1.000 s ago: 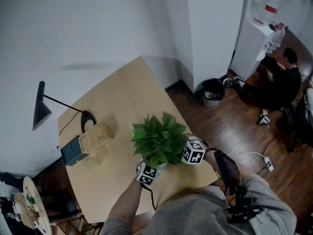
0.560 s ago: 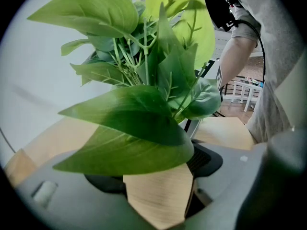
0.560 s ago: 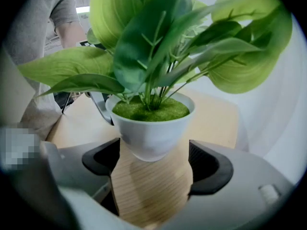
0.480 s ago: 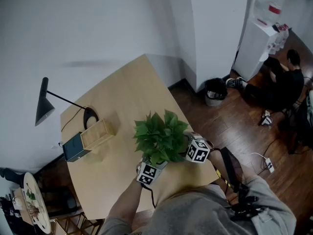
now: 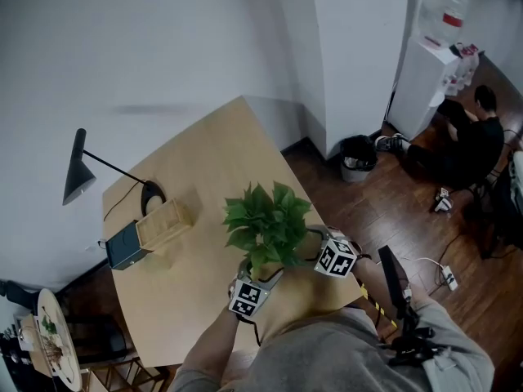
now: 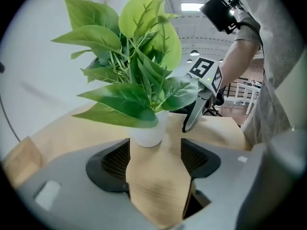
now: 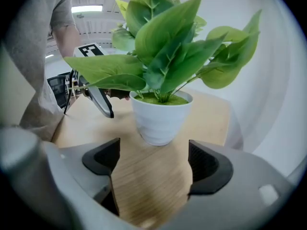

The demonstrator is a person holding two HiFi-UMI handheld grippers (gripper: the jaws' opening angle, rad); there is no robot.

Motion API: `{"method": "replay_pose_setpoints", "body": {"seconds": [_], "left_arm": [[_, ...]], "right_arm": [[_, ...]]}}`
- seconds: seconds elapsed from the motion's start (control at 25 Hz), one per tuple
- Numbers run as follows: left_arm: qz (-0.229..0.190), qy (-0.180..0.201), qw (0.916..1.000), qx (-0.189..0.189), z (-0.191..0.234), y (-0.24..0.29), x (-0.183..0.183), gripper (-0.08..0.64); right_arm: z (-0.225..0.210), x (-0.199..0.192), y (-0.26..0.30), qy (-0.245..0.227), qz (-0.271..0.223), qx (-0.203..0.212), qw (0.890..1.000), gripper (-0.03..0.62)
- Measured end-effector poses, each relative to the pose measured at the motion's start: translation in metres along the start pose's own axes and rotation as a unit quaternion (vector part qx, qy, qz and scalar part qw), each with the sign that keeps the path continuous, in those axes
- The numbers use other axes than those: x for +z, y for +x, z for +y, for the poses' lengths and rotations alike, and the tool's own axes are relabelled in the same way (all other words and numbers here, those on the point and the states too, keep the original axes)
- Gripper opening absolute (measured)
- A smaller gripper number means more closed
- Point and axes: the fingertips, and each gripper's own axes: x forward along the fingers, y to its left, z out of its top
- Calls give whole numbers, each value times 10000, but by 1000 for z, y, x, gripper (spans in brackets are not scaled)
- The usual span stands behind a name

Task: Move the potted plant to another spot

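Now left gripper (image 6: 156,150) and right gripper (image 7: 152,157) flank the potted plant (image 7: 160,116), empty jaws spread, left's just narrowing, right's just widening, probably to lift it.

Potted plant (image 5: 265,227) on the table (image 5: 204,153), right up by the near edge.
It stands toward the table's near right corner, well apart from the box (image 5: 167,223) over to its left. A smaller case (image 5: 124,247) touches that box's outer end, and the lamp (image 5: 75,178) has its base just behind the box. Off the table's right side, a bin (image 5: 355,155) stands on the floor (image 5: 392,211) by the wall (image 5: 351,47).
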Motion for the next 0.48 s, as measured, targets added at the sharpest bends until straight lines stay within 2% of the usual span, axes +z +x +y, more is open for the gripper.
{"method": "replay_pose_setpoints", "body": {"seconds": [0.12,0.32,0.48], "left_arm": [[-109,-188,9997,89,-6,-8,-4,284],[-228,-415,9989,34,-30,-32,-17,162],[-457,-480,9978,61,-43,-44,-12,57]], "right_arm": [[5,-5,-6,82,91,-128,9998,447],[36,-8,-17,205,220,-228,9993,332],[60,-10,-29,133,304,-218,9992,238]]}}
